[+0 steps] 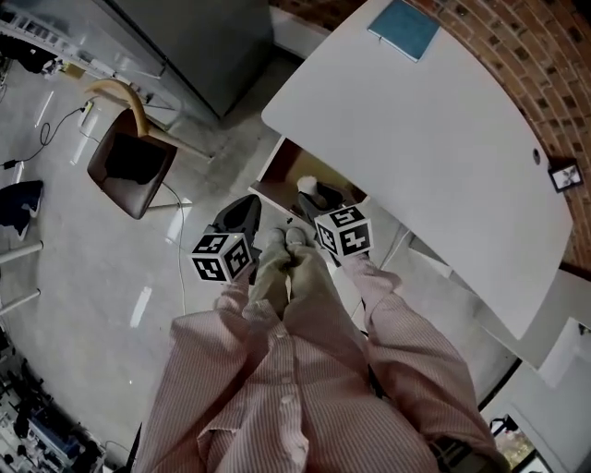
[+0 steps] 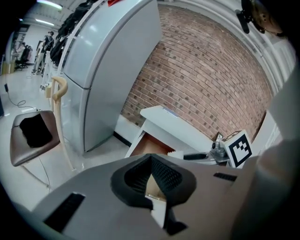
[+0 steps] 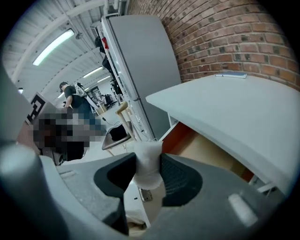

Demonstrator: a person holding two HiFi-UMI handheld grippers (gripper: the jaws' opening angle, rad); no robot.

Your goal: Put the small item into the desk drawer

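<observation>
The small item, a white soft roll, is pinched upright in my right gripper, which is shut on it. In the head view that gripper holds the white item over the open desk drawer. The drawer's tan inside shows under the white desk top. My left gripper is shut with nothing in it; it hangs left of the drawer front. From the left gripper view I see the open drawer and the right gripper beside it.
A grey fridge stands left of the desk, with a brown chair in front of it on the pale floor. A blue book lies on the desk's far end. Brick wall runs behind the desk. A person stands far off.
</observation>
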